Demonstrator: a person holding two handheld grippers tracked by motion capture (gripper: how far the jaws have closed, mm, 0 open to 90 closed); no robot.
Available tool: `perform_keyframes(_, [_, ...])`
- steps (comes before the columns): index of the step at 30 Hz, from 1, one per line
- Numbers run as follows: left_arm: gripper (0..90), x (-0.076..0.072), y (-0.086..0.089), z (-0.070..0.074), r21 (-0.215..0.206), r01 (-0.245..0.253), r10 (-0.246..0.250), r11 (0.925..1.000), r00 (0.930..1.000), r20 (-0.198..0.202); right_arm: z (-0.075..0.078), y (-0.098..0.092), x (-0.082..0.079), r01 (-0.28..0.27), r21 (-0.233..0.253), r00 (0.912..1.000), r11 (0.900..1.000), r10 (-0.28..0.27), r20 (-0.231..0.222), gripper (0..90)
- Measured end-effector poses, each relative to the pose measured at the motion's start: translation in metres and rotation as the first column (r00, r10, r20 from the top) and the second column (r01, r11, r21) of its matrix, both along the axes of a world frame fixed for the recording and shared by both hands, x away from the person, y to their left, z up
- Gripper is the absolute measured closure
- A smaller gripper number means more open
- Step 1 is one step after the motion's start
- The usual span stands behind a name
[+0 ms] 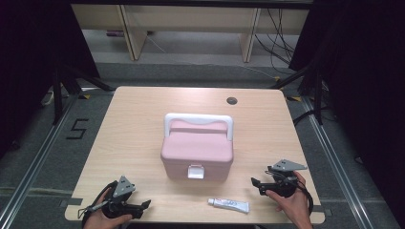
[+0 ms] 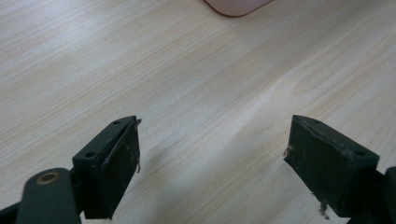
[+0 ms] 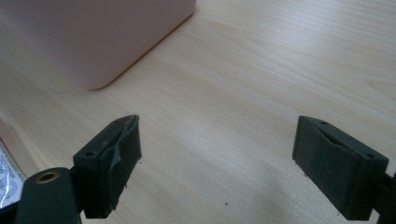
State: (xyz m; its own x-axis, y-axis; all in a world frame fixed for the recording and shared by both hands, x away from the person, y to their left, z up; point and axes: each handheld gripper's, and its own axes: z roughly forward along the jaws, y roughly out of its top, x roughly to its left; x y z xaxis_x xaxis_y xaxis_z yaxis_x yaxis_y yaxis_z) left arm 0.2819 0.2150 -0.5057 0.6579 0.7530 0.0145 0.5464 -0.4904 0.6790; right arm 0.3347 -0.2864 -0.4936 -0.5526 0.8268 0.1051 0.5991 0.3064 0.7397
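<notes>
gaping wide, both grippers (image 2: 212,149) (image 3: 217,154) seemingly hold nothing.

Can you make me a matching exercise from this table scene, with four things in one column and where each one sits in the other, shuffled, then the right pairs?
Things
1. pink box
2. white tube
3. left hand-held gripper
4. right hand-held gripper

Places
A. near edge of the table, at the left corner
B. middle of the table, handle up
C. lying flat in front of the box, near the table's front edge
D. right of the box, jaws open, pointing toward it

Pairs: 1-B, 2-C, 3-A, 4-D
</notes>
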Motion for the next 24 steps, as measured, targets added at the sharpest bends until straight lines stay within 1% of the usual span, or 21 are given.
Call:
perform_keyframes(1, [16.9,0.0002,0.0002,-0.0001,0.005,0.001,-0.001,1.0000,1.0000,0.002,0.0002,-0.0005,0.0003,-0.005,-0.004,0.9999,1.000,0.005,0.010,16.5])
perform_keyframes(2, [16.8,0.0002,0.0002,-0.0001,0.005,0.001,-0.001,1.0000,1.0000,0.002,0.0002,-0.0005,0.0003,-0.005,-0.004,0.9999,1.000,0.005,0.010,16.5])
perform_keyframes(3, [16.8,0.0002,-0.0023,-0.0020,-0.031,-0.028,0.029,0.9991,0.9995,0.016,0.0012,-0.0021,0.0008,-0.008,-0.023,0.9992,1.000,0.009,0.040,16.5])
perform_keyframes(6, [16.8,0.0010,-0.0013,-0.0016,-0.023,-0.021,0.021,0.9995,0.9995,0.023,0.0019,-0.0026,0.0007,-0.007,-0.030,0.9991,1.000,0.008,0.043,16.4])
perform_keyframes(8, [16.8,0.0005,-0.0012,-0.0014,-0.026,-0.026,0.027,0.9993,0.9995,0.016,0.0018,-0.0022,0.0007,-0.003,-0.034,0.9988,0.999,0.005,0.050,16.6])
perform_keyframes(9, [16.8,-0.0002,-0.0006,-0.0004,-0.022,-0.032,0.032,0.9993,0.9995,0.004,0.0026,-0.0027,0.0006,-0.003,-0.043,0.9986,0.999,0.005,0.053,17.3])
perform_keyframes(10, [16.8,-0.0004,-0.0023,-0.0017,-0.058,-0.058,0.058,0.9967,0.9982,0.011,0.0022,-0.0008,-0.0005,0.005,-0.021,0.9992,1.000,-0.005,0.039,18.2])
perform_keyframes(11, [16.8,-0.0004,-0.0023,-0.0017,-0.058,-0.058,0.058,0.9967,0.9982,0.011,0.0022,-0.0008,-0.0005,0.005,-0.021,0.9992,1.000,-0.005,0.039,18.2])
perform_keyframes(12, [16.8,0.0016,0.0007,-0.0001,-0.042,-0.064,0.064,0.9971,0.9977,0.020,0.0034,-0.0021,0.0006,-0.027,-0.029,0.9990,0.999,0.028,0.036,21.7])
perform_keyframes(13, [16.8,0.0016,0.0007,-0.0001,-0.042,-0.064,0.064,0.9971,0.9977,0.020,0.0034,-0.0021,0.0006,-0.027,-0.029,0.9990,0.999,0.028,0.036,21.7])
perform_keyframes(14, [16.8,0.0016,0.0019,0.0007,-0.045,-0.064,0.065,0.9969,0.9978,0.015,0.0037,-0.0023,0.0010,-0.029,-0.035,0.9985,0.999,0.031,0.045,25.3])
perform_keyframes(15, [16.8,0.0018,0.0013,0.0004,-0.062,-0.080,0.082,0.9949,0.9965,0.020,0.0043,-0.0023,0.0002,-0.021,-0.036,0.9984,0.999,0.023,0.052,25.9])
perform_keyframes(16, [16.8,0.0025,0.0020,0.0009,-0.058,-0.078,0.079,0.9953,0.9967,0.021,0.0043,-0.0023,0.0002,-0.021,-0.036,0.9984,0.999,0.023,0.052,25.9])
perform_keyframes(17, [16.8,0.0036,0.0020,0.0016,-0.064,-0.081,0.082,0.9947,0.9965,0.016,0.0060,-0.0008,-0.0020,0.004,-0.028,0.9992,1.000,-0.003,0.040,27.4])
perform_keyframes(18, [16.8,0.0036,0.0020,0.0016,-0.064,-0.081,0.082,0.9947,0.9965,0.016,0.0060,-0.0008,-0.0020,0.004,-0.028,0.9992,1.000,-0.003,0.040,27.4])
perform_keyframes(19, [16.8,0.0041,0.0011,0.0023,-0.071,-0.089,0.091,0.9935,0.9958,0.013,0.0063,-0.0029,0.0001,-0.007,-0.048,0.9961,0.999,0.011,0.087,28.4])
perform_keyframes(20, [16.9,0.0051,0.0009,0.0024,-0.084,-0.084,0.086,0.9929,0.9963,0.010,0.0078,-0.0030,-0.0001,-0.025,-0.034,0.9970,0.999,0.027,0.072,31.4])
perform_keyframes(21, [17.6,0.0062,0.0010,0.0032,-0.082,-0.078,0.079,0.9936,0.9968,0.014,0.0088,-0.0037,-0.0003,-0.023,-0.040,0.9964,0.999,0.026,0.081,32.1])
perform_keyframes(22, [18.6,0.0082,-0.0006,0.0044,-0.099,-0.074,0.076,0.9923,0.9970,0.016,0.0090,-0.0035,-0.0005,-0.012,-0.042,0.9953,0.999,0.016,0.095,33.7])
perform_keyframes(23, [19.6,0.0091,-0.0003,0.0063,-0.097,-0.067,0.068,0.9930,0.9976,0.015,0.0097,-0.0020,-0.0021,-0.004,-0.021,0.9976,1.000,0.005,0.070,36.4])
perform_keyframes(24, [22.1,0.0091,-0.0003,0.0063,-0.097,-0.067,0.068,0.9930,0.9976,0.015,0.0097,-0.0020,-0.0021,-0.004,-0.021,0.9976,1.000,0.005,0.070,36.4])
